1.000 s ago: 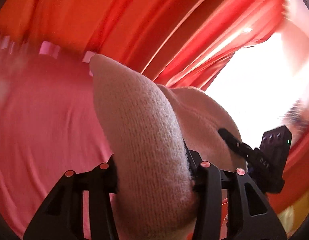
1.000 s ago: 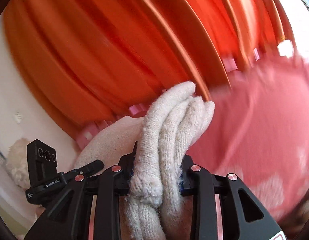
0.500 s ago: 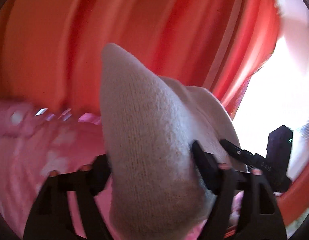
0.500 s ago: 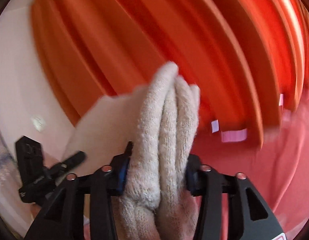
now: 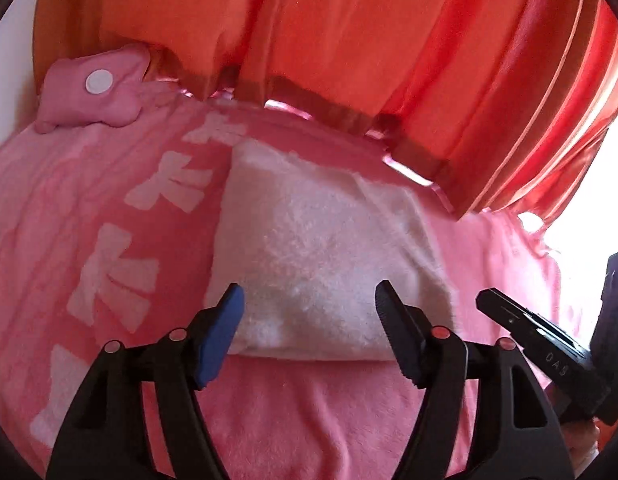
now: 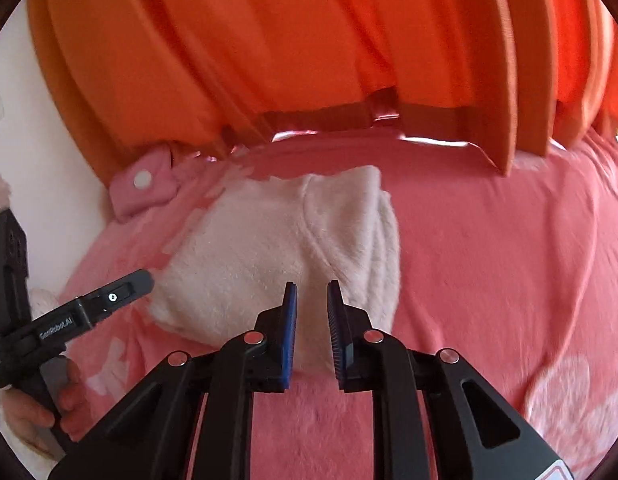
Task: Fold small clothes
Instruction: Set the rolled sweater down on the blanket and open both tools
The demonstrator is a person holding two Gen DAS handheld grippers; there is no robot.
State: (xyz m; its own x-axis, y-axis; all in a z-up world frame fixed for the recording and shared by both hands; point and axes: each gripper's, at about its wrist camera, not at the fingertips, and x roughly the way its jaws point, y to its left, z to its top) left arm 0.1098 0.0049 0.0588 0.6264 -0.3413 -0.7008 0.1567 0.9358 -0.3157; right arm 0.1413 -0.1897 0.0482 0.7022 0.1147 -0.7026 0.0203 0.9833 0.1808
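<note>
**Folded knit lies free on the pink blanket**

Now the cream knit garment lies folded on the pink blanket, a compact pad with its near edge doubled over — neither set of tongs touches it. From the left wrist, the left gripper stands with its jaws spread wide, the blue pad on one finger and the black ribbed face of the other both bare, the garment's near edge showing in the gap beyond them. From the right wrist, the right gripper has its two blue-lined fingers parted by only a narrow slot — nothing sits between them, and the garment lies just past the tips. That view also catches the left gripper's finger reaching in beside the garment's left edge, with the person's hand around its handle.

White bow-like shapes pattern the blanket to the garment's left. A small pink pouch with a white dot rests at the far corner, under the hem of the orange curtains.
</note>
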